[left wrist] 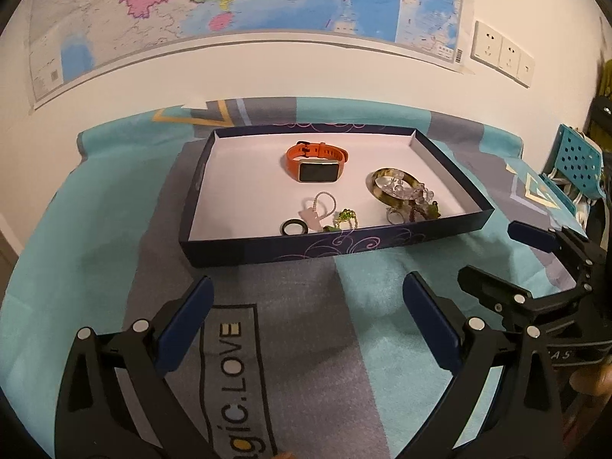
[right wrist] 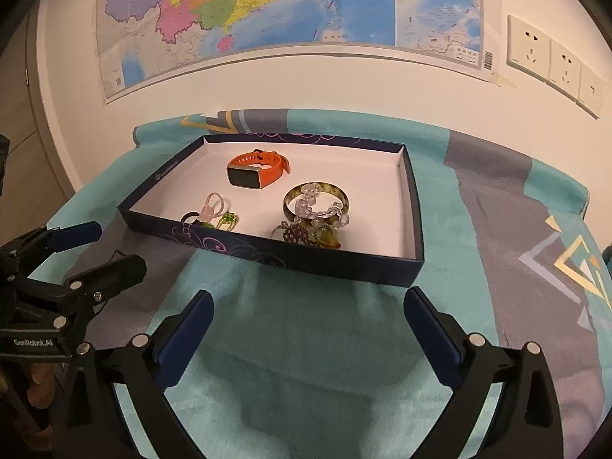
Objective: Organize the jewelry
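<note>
— two sets of tongs, both spread wide with nothing between their blue pads. the left tongs (left wrist: 308,306) hang over the grey and teal cloth (left wrist: 344,344), just short of the box. the right tongs (right wrist: 308,317) do the same from the other side.

— and the jewelry?

— all inside the shallow dark blue box lid (left wrist: 332,246), white within, lying flat on the cloth near the wall. an orange smartwatch (left wrist: 317,162) sits toward the back, screen facing the cameras. nearer the front wall lie a black ring (left wrist: 293,227), a pale pink charm on a beaded loop (left wrist: 319,210) and a small green beaded piece (left wrist: 345,218), close together.

— anything on the right side of the box?

— a mottled green-brown bangle (right wrist: 316,202) with a clear bead bracelet (right wrist: 325,210) draped across it. just in front of that, a dark purple beaded cluster (right wrist: 296,235) and some green bits touching it; exactly what those are, i cannot tell.

— behind the box?

— a coloured wall map (right wrist: 267,4) above, white wall sockets (right wrist: 550,57) to its right. the right tongs also show at the right edge of the left camera's view, likewise wide apart.
</note>
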A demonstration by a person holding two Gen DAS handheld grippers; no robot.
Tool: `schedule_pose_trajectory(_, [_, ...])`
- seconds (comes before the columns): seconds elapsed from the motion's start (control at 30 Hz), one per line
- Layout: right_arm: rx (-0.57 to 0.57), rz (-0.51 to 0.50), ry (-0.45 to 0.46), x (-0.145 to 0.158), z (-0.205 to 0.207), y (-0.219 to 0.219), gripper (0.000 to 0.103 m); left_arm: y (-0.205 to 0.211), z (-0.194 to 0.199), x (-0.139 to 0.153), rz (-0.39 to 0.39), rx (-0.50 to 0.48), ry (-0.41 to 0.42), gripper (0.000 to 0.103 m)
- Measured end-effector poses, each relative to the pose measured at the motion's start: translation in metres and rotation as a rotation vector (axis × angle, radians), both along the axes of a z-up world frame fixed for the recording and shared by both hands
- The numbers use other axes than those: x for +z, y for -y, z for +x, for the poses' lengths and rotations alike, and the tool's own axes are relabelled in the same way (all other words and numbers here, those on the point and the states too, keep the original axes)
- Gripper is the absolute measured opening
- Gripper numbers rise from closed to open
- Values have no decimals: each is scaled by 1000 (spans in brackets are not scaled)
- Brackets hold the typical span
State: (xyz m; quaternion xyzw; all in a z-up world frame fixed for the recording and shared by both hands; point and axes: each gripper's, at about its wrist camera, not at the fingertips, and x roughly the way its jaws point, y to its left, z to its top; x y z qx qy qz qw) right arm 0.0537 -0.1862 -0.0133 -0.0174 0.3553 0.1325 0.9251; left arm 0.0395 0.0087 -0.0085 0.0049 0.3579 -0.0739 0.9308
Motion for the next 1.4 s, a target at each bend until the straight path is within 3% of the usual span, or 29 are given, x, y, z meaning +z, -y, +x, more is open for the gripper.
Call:
schedule_pose_trajectory(0.27, [-12, 5, 2, 1, -8, 0, 96, 2, -7, 1, 38, 28, 9, 97])
schedule_pose_trajectory(1.23, [-11, 0, -11, -1, -20, -10, 96, -1, -17, -1, 55, 45, 19, 97])
schedule_pose_trajectory(1.4, [-8, -2, -17, -3, -20, -9, 96, -2, -15, -6, 31, 43, -24, 97])
